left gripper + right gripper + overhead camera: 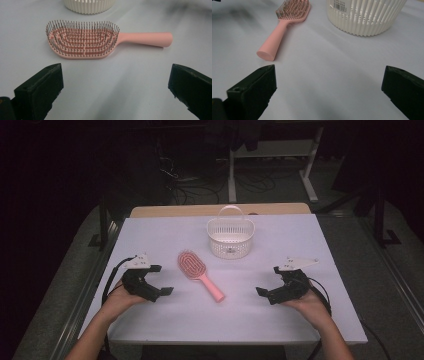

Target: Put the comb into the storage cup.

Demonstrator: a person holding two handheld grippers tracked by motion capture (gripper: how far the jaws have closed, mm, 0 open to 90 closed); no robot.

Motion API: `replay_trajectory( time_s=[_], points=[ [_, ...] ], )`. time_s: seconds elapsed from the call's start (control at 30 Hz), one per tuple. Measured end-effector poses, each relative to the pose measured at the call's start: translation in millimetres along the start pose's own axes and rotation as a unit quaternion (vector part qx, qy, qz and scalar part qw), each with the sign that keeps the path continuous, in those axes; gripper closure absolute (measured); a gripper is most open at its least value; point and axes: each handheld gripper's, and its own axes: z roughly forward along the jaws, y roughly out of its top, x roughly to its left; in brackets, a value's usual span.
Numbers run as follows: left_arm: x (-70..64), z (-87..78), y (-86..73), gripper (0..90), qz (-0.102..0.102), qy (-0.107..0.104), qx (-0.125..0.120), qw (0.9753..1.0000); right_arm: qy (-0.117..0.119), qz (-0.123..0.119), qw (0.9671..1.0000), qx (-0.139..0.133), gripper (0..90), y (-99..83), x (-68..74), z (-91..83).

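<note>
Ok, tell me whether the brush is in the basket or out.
Out. The brush lies bristles-up on the table, apart from the basket.

A pink hairbrush (100,41) (bristles up) lies on the table (120,82) beyond the left gripper's (115,87) wide-apart fingers (41,87).

White table (280,320), bare near front edge. Wooden strip (170,211) along table's far edge. Beyond table, dark floor (395,275) with tangle of cables (200,190). White desk frame (310,172) stands behind, two legs down to floor, shelf between. Black post (103,222) just beside table's far left corner.
</note>
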Motion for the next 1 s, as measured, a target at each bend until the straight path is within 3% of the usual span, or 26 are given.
replay_trajectory(
  time_s=[1.0],
  points=[
    [2.7,0.3,10.9,0.0,-0.012,-0.007,-0.021,0.9997,0.01,0.007,0.9999,-0.01,0.0,-1.5,-1.0,2.1]
  ],
)
